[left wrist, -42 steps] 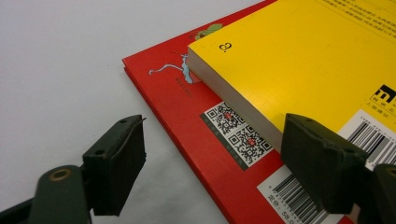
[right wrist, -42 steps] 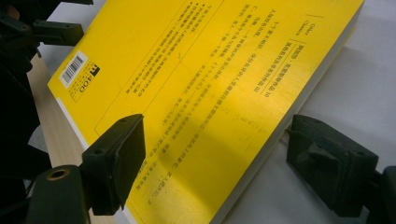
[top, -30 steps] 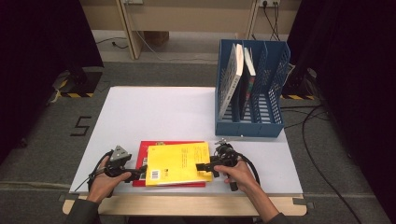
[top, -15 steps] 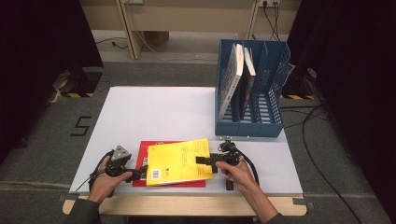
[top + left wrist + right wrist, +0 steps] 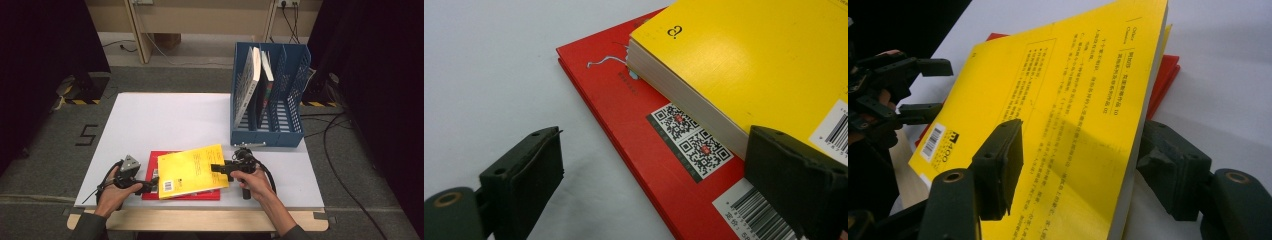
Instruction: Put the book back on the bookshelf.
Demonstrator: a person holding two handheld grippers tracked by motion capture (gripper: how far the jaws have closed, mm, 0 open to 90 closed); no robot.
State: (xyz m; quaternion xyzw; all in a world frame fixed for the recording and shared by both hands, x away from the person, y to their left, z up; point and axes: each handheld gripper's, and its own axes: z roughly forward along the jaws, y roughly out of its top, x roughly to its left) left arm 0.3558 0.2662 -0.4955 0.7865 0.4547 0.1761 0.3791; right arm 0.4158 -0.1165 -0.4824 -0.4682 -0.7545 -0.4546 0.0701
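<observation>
The yellow book (image 5: 192, 171) lies on top of a red book (image 5: 181, 192) at the near edge of the tabletop (image 5: 170, 120), its long axis running left to right and slightly skewed, its right end tilted up off the red cover. The right hand-held gripper (image 5: 218, 168) straddles that raised right edge: in the right gripper view one jaw sits above the cover and the other below the page block, and the jaws have just been closing around the yellow book, though I can't tell whether the pads press on it yet. The left hand-held gripper (image 5: 151, 187) rests at the left end of the stack, its jaws just opening, moderately wide, with a corner of the red book between them and nothing gripped. So the right hand is the one placed to lift. The blue file rack (image 5: 267, 127) stands just behind the right hand, two books (image 5: 252, 80) already upright in its slots; nothing lies between the stack and the rack
</observation>
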